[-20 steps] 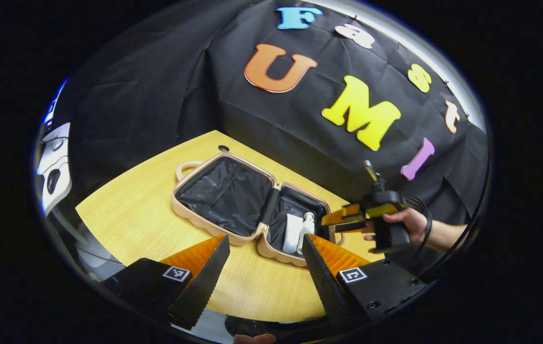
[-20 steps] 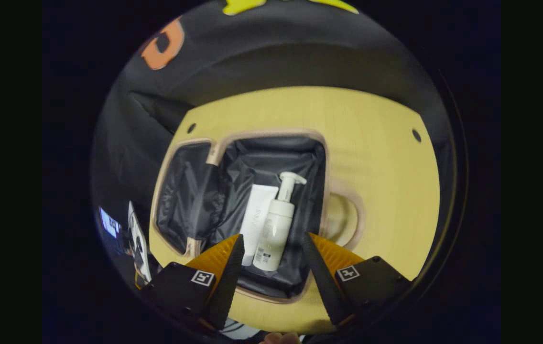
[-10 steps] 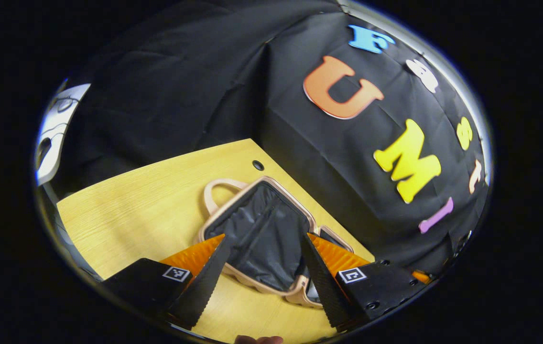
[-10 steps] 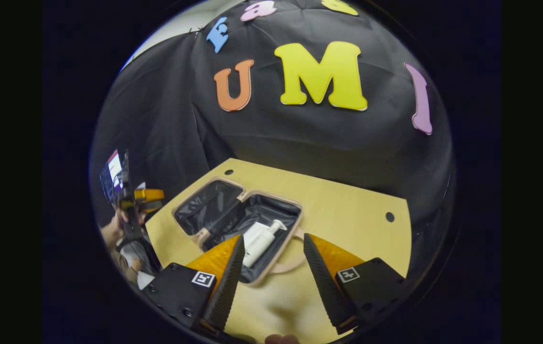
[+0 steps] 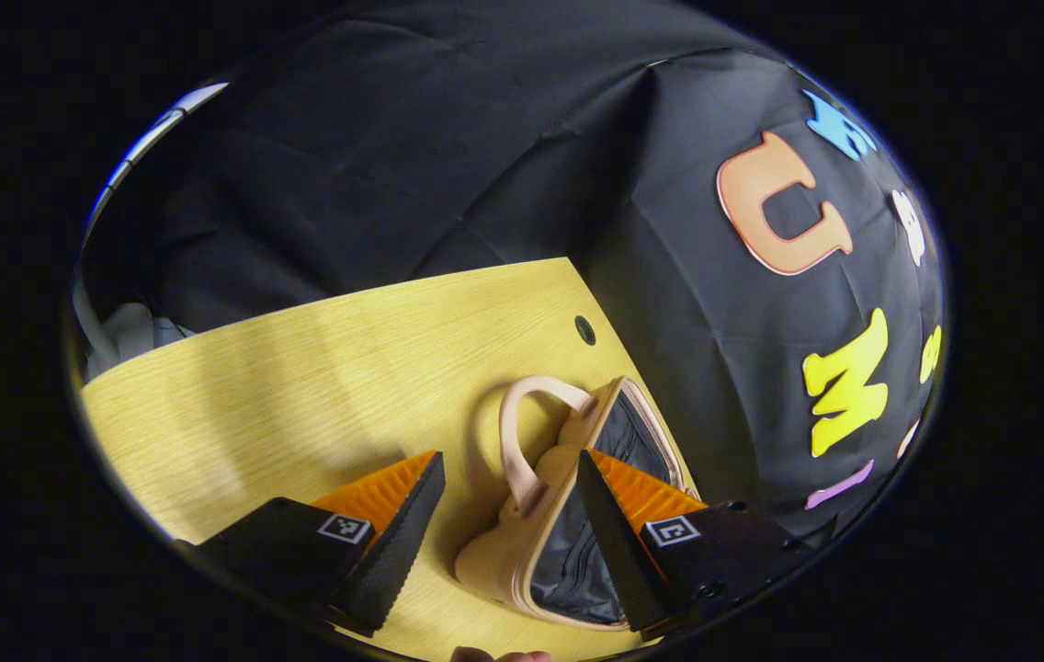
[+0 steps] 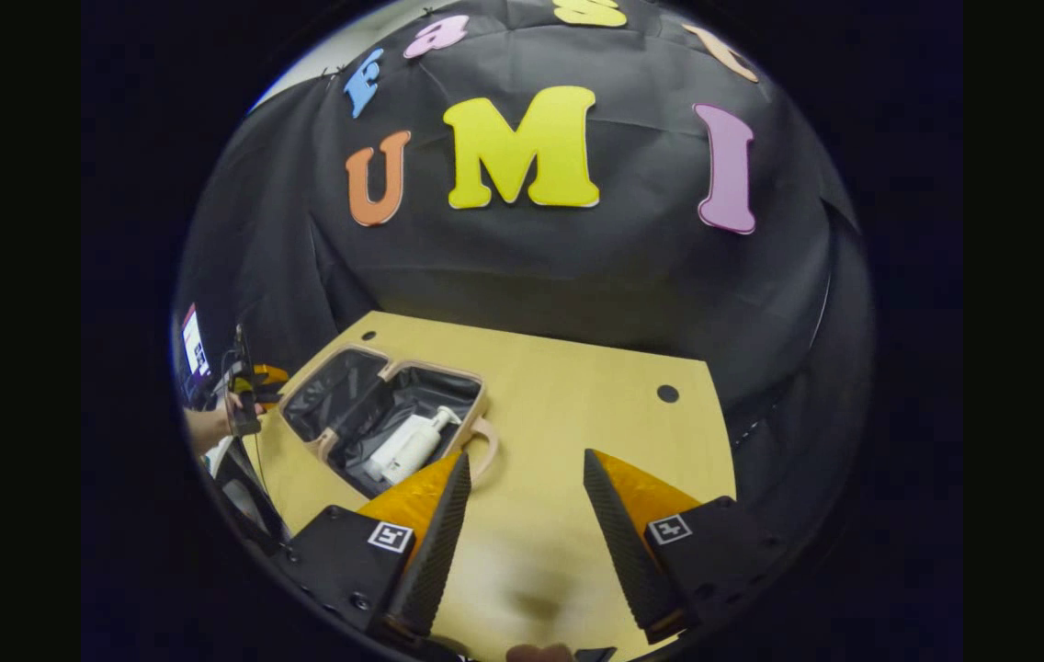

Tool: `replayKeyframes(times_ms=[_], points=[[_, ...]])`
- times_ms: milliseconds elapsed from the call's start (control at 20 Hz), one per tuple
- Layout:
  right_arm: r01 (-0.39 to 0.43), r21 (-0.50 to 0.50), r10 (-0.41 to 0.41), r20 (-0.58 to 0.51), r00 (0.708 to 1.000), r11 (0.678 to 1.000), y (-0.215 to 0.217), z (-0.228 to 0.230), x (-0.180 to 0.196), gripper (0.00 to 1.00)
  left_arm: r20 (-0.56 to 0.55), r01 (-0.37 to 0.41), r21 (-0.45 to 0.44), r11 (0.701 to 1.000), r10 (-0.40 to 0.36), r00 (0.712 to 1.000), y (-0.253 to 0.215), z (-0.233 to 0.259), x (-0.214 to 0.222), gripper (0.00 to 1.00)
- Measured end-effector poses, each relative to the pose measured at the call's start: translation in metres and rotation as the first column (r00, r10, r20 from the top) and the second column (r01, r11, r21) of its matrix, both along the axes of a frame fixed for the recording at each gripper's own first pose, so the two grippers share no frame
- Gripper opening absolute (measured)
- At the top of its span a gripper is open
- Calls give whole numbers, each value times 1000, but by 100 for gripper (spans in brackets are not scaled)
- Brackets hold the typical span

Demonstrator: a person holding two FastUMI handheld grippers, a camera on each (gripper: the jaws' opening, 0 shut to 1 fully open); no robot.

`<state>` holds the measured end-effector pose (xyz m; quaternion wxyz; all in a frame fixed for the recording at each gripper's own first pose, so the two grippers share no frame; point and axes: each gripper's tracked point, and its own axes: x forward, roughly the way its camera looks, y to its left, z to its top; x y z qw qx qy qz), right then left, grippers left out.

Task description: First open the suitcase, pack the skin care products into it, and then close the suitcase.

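The pink suitcase [image 6: 431, 369] lies open on the yellow table [image 6: 577, 414], black lining up. A white pump bottle [image 6: 418, 442] and a white tube [image 6: 389, 446] lie side by side in its right half. My right gripper [image 6: 522, 542] stands open over bare table, to the right of the case. In the left gripper view the lid half's handle [image 5: 515, 441] and pink shell [image 5: 494, 552] show between the fingers of my open left gripper [image 5: 504, 538]. The right gripper view shows the left gripper [image 6: 266, 379] farther off, in a hand just left of the case.
Round cable holes sit in the table near its back edge [image 6: 667, 393] [image 5: 584, 329]. A lit screen [image 6: 193, 342] stands beyond the table's left end. Bare tabletop [image 5: 301, 368] stretches left of the case.
My left gripper has swung round to the lid's handle side and come closer. My right gripper has drawn back and to the right, away from the bottle and tube.
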<state>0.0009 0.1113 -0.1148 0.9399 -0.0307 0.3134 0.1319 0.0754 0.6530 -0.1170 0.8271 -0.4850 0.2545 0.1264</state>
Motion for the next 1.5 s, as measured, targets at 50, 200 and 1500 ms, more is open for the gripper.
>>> replayKeyframes(times_ms=[50,200,1500], points=[[9,-9,-9,-6,1000,1000,-3,-3,-3,75,9,-3,-32,999,4,1000,0,-2,7,87],[17,-11,-17,-24,1000,1000,-2,-7,-6,74,-28,9,-81,997,-11,1000,-5,-27,19,90],[250,126,-269,174,947,960,-74,36,-13,74,200,-66,509,858,-43,979,-82,195,58,9]])
